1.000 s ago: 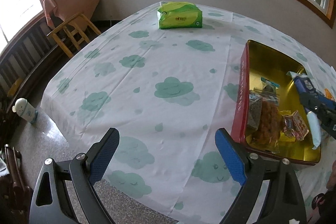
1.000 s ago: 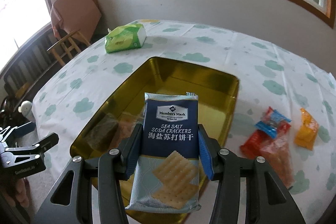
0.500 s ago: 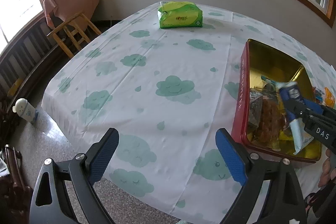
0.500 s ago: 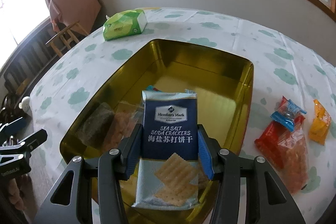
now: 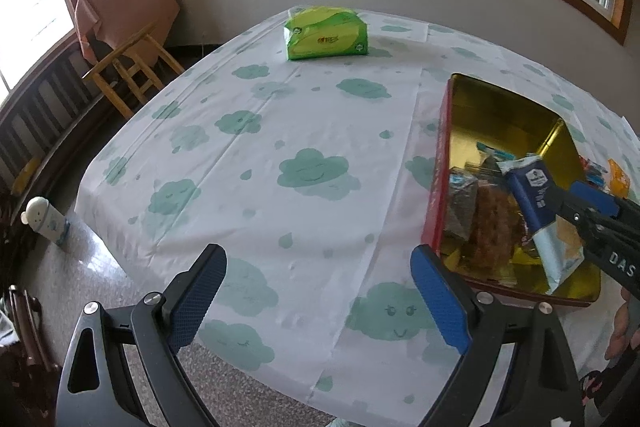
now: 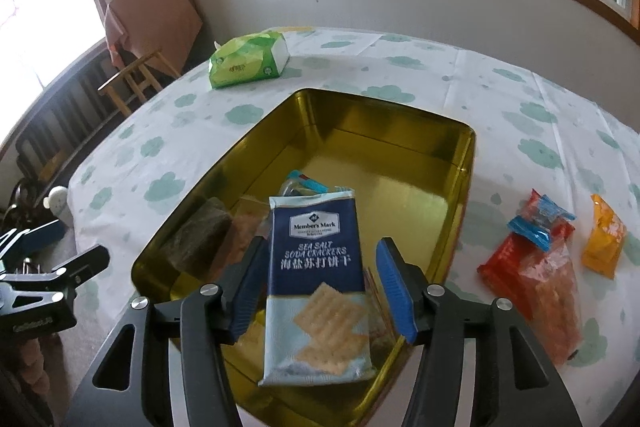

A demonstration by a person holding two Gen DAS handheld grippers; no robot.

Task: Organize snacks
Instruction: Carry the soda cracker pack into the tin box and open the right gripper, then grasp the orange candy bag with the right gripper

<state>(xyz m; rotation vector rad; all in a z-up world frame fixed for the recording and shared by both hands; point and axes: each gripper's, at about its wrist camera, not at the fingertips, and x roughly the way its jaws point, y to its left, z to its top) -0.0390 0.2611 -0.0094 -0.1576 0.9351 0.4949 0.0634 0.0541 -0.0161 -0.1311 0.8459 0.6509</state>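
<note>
A gold tin with red outer walls [image 6: 404,143] [image 5: 440,163] sits on the cloud-print tablecloth and holds several snack packs. My right gripper [image 6: 320,279] is over the tin's near end, its jaws now apart, with a blue soda cracker pack [image 6: 318,267] [image 5: 536,199] lying between them, a gap showing beside its right edge. A dark snack bar [image 6: 200,235] lies at the tin's left. Red and blue packs [image 6: 532,247] and an orange pack [image 6: 604,235] lie on the cloth to the right. My left gripper [image 5: 318,291] is open and empty above the table's near edge.
A green tissue pack [image 5: 326,35] [image 6: 248,59] lies at the far side of the table. A wooden chair with a pink cloth [image 5: 128,27] stands at the far left. A small white bottle [image 5: 44,223] stands on the floor at the left.
My right gripper has gone lower and further into the tin with the cracker pack, and its jaws have spread apart from the pack. The left gripper has barely moved.
</note>
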